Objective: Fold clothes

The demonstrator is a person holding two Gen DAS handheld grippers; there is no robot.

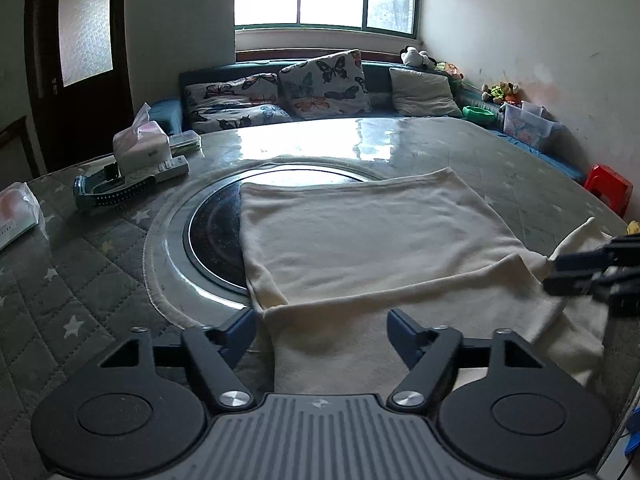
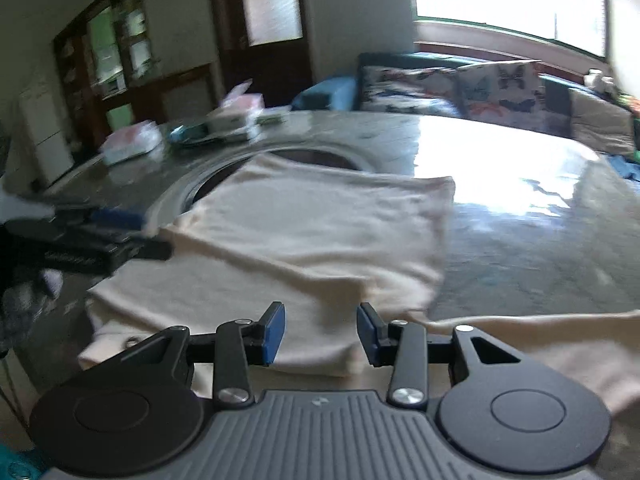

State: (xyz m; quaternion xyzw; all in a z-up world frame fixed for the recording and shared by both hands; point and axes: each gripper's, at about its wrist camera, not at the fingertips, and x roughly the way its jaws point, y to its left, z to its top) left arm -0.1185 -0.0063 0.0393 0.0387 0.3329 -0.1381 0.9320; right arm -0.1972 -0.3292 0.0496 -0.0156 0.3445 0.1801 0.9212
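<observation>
Both tongs, left [image 1: 322,334] and right [image 2: 321,334], gape empty over the cream garment's [image 1: 360,236] near edge.

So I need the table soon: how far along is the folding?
One fold looks done: the cream knit garment lies doubled on the grey quilted table. Nothing is in hand; left gripper and right gripper are open. A sleeve-like flap on the right remains unfolded.

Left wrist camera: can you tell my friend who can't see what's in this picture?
A cream garment lies partly folded on a round table, with the open left gripper over its near edge. The right gripper reaches in at its right side. A tissue box and remote control sit far left, before a sofa with butterfly cushions.
</observation>
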